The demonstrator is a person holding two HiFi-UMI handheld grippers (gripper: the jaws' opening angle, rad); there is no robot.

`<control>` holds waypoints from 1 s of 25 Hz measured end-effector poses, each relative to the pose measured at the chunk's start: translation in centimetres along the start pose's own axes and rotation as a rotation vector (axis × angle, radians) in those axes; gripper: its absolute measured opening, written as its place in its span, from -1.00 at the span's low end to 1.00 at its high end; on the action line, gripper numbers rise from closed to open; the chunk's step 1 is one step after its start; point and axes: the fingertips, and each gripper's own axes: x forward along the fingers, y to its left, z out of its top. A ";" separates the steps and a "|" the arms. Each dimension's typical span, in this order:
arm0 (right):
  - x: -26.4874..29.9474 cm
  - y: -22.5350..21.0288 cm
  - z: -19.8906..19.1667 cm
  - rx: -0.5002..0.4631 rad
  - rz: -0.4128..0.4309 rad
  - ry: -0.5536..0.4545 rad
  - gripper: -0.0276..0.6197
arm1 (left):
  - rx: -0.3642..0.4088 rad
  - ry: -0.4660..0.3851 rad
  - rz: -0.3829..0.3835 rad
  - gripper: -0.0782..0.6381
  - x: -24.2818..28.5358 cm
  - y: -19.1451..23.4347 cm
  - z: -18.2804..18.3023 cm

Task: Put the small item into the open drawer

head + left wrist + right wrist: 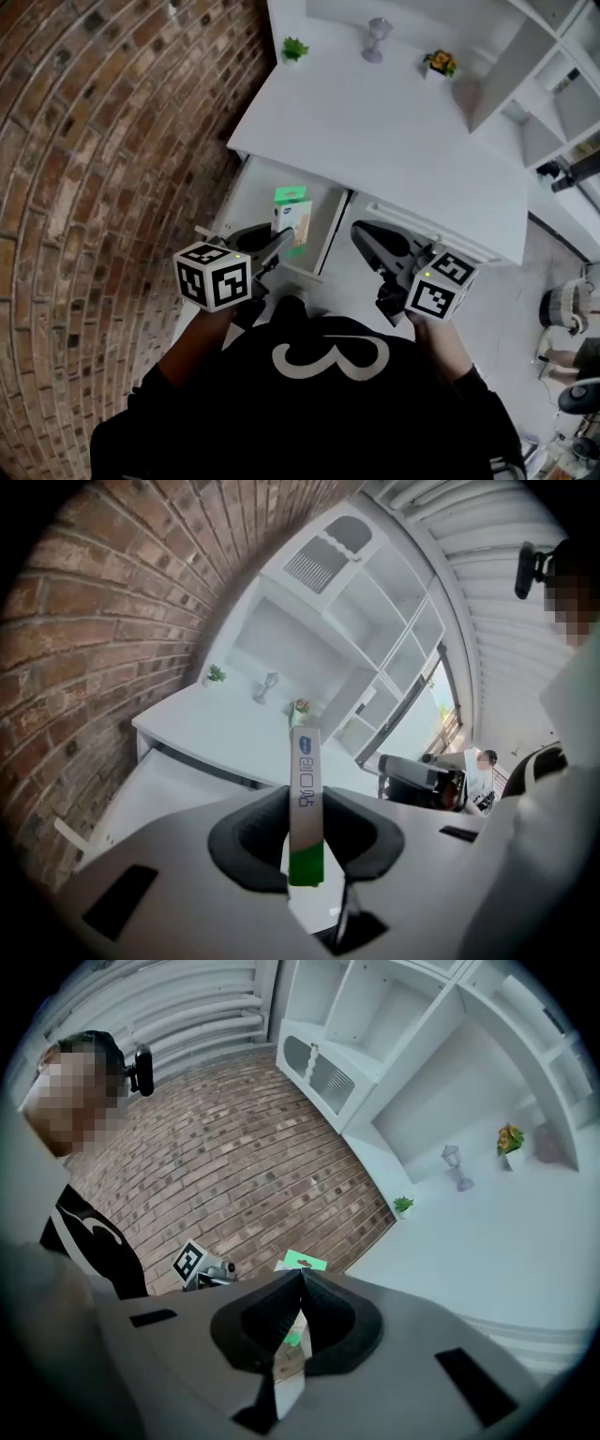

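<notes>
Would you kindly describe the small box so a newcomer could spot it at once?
Find the white desk against the brick wall; one drawer stands open. Near that drawer the left tongs pinch a thin flat box. It alone is white with green ends and held aloft.

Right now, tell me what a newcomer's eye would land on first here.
The green-and-white box stands out, pinched upright in the left gripper over the white open drawer. The red brick wall fills the left side, beside the white desk top with a small green plant at its back.
</notes>
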 end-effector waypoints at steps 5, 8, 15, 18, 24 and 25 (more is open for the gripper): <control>1.4 -1.2 -0.3 0.034 -0.068 -0.022 -0.88 | 0.063 0.088 -0.017 -0.53 1.9 2.6 0.3; 1.8 -1.8 -0.5 0.047 -0.111 -0.033 -0.88 | 0.088 0.137 -0.034 -0.53 3.2 4.0 0.1; 1.8 -3.5 -1.8 0.089 -0.210 -0.070 -0.88 | 0.130 0.286 -0.058 -0.53 7.1 8.0 -2.4; 1.9 -3.8 -2.6 0.108 -0.246 -0.084 -0.88 | 0.143 0.350 -0.065 -0.53 8.4 9.7 -3.8; 1.6 -4.0 -3.7 0.128 -0.311 -0.098 -0.88 | 0.174 0.456 -0.072 -0.53 10.9 12.9 -6.2; 1.5 -4.1 -3.9 0.131 -0.321 -0.099 -0.89 | 0.183 0.469 -0.072 -0.53 11.2 13.3 -6.5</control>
